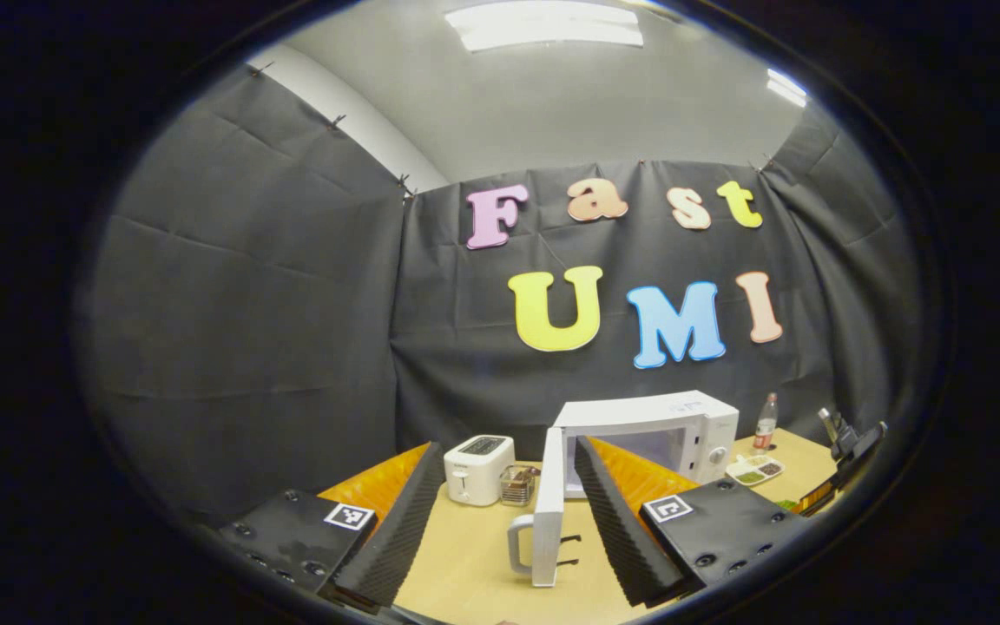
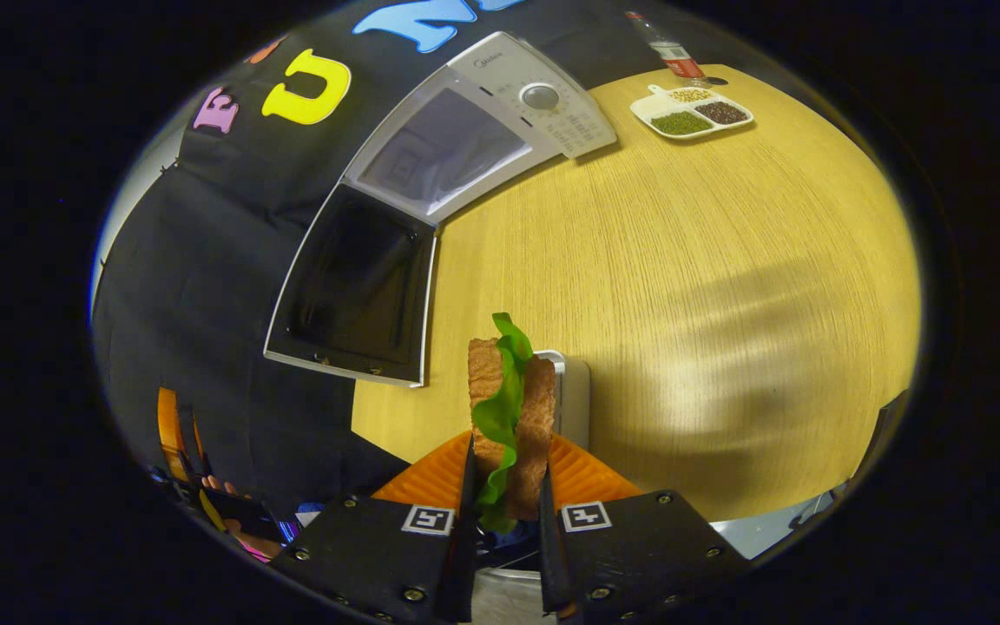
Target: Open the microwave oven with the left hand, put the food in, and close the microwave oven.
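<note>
The white microwave point(image 1: 682, 421) stands at the back of the wooden table point(image 1: 474, 555), its door point(image 1: 549, 503) swung open and seen edge-on, handle point(image 1: 517, 542) toward me. My left gripper point(image 1: 509, 521) is open wide, fingers either side of the door without pressing it. In the right gripper view the microwave point(image 2: 483, 130) lies at upper left with its dark-windowed door point(image 2: 361, 286) hanging open. My right gripper point(image 2: 507, 473) is shut on a sandwich point(image 2: 535, 408) with green lettuce, held upright above a pale tray point(image 2: 576, 391) near the table's front edge.
A white toaster point(image 1: 478, 469) and a small wire holder point(image 1: 517, 484) stand left of the microwave. To its right are a bottle point(image 1: 767, 423) and a divided dish of grains point(image 2: 691, 111). The right-hand half of the table point(image 2: 726, 286) is bare wood.
</note>
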### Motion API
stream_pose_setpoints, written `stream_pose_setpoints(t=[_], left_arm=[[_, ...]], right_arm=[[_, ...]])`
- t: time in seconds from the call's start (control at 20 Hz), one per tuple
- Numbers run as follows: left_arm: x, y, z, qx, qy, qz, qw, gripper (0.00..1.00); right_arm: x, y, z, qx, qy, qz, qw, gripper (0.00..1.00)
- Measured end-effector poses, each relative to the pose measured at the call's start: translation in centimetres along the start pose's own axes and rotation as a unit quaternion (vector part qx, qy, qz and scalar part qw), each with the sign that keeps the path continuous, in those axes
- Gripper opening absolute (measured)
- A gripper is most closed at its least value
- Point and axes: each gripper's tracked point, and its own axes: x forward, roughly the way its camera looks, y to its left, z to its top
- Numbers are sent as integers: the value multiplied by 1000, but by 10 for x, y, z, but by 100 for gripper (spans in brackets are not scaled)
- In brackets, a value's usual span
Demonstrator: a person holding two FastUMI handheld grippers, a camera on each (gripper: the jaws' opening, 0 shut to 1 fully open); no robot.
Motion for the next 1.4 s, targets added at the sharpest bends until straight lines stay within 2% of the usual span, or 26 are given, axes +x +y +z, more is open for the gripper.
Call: stream_pose_setpoints(t=[0.3,0.6,0.65,0.75,0.8,1.1,1.15,1.25,1.35,1.4], left_arm=[[43,14,4,-10,-11,-21,1000,100],[80,43,-2,-8,-13,-28,999,100],[86,48,-4,-10,-13,-29,999,97],[97,61,-8,-11,-12,-27,1000,100],[104,68,-10,-10,-11,-25,1000,97],[137,106,-32,-7,7,-15,1000,97],[142,112,-37,-6,10,-14,1000,93],[151,122,-42,-6,15,-10,1000,100],[162,129,-46,-8,19,-7,1000,100],[165,133,-47,-8,21,-5,1000,97]], right_arm=[[8,42,49,-41,-68,-6,997,30],[47,80,97,-21,-138,0,990,30],[55,84,106,-17,-151,-3,988,30],[70,92,123,-11,-177,-6,984,30],[77,95,131,-7,-189,-6,982,30],[126,107,188,14,-265,-6,964,30],[136,106,198,18,-275,-8,961,30],[154,105,217,25,-289,-14,957,30],[172,104,236,27,-302,-17,953,30],[179,103,245,27,-309,-21,950,30]])
